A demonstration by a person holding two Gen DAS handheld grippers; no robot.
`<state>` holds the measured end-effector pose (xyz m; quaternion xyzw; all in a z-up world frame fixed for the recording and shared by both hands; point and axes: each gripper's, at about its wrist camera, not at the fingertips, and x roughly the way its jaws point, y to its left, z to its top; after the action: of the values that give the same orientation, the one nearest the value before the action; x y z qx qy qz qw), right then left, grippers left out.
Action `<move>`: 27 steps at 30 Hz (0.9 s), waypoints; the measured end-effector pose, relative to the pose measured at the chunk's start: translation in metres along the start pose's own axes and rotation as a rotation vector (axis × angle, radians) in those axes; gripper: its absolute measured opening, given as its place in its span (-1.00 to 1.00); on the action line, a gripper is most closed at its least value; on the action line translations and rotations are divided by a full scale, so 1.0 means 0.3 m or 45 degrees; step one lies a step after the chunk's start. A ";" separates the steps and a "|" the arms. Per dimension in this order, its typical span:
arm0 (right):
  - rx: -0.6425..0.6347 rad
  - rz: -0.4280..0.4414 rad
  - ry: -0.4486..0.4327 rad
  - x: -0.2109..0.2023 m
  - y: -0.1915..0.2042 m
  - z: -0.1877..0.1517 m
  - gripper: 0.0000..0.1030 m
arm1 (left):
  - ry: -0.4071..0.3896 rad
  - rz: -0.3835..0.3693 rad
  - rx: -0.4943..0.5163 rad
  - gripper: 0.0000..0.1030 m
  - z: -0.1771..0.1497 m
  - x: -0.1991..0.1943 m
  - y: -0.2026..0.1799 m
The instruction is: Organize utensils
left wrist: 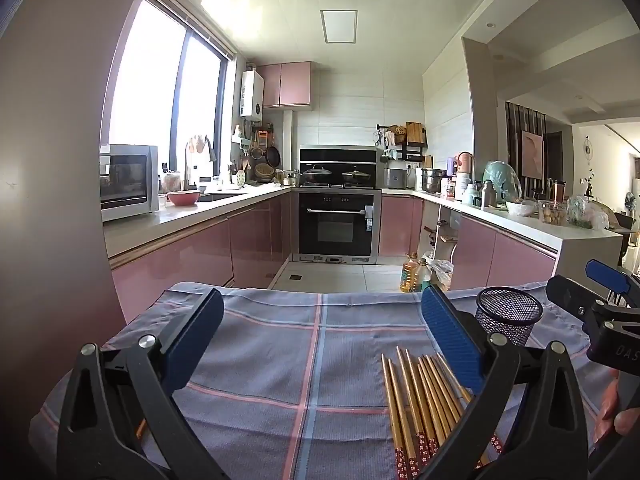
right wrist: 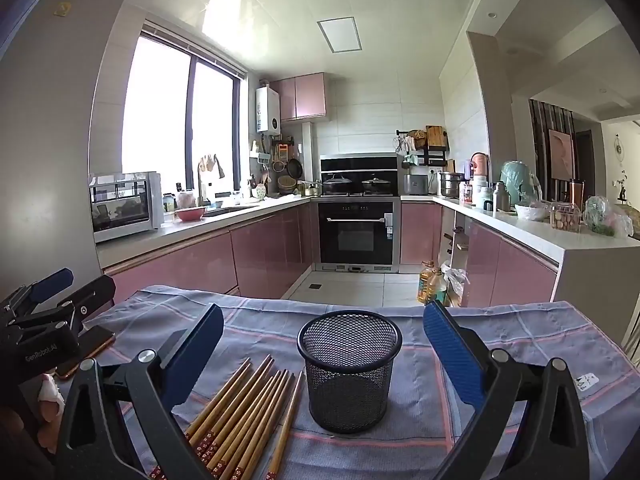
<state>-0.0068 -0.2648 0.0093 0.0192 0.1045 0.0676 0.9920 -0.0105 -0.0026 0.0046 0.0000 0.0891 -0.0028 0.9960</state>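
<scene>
Black-framed, blue-padded jaws stand spread wide on both tools, and nothing lies between them. The left gripper (left wrist: 320, 340) is held low and roughly level over the checked blue-grey cloth (left wrist: 280, 344), pointing toward the kitchen; its right finger partly covers the chopsticks (left wrist: 420, 396). The right gripper (right wrist: 324, 352) is held likewise — low, level, facing the same way — with the black mesh cup (right wrist: 349, 372) standing upright on the cloth directly ahead, centred between its fingers but beyond their tips and not touched.

Chopsticks lie flat in a loose fan just left of the cup, patterned red ends toward the cameras; the nearest one lies close to the cup's base. A phone (right wrist: 86, 350) lies on the cloth under the left tool. A person's fingers (left wrist: 616, 412) show at the right edge of the left wrist view.
</scene>
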 end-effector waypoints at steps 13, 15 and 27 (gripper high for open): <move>0.007 0.004 0.007 0.003 -0.012 -0.003 0.88 | -0.005 -0.007 -0.004 0.89 0.010 0.010 0.007; 0.006 0.002 0.004 0.002 -0.013 -0.004 0.88 | -0.005 -0.007 -0.003 0.89 0.010 0.011 0.006; 0.008 0.006 0.002 0.003 -0.011 -0.003 0.88 | -0.004 -0.006 -0.003 0.89 0.007 0.018 0.004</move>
<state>-0.0056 -0.2680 0.0080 0.0226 0.1054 0.0695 0.9917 -0.0048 -0.0013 0.0057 -0.0014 0.0875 -0.0052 0.9961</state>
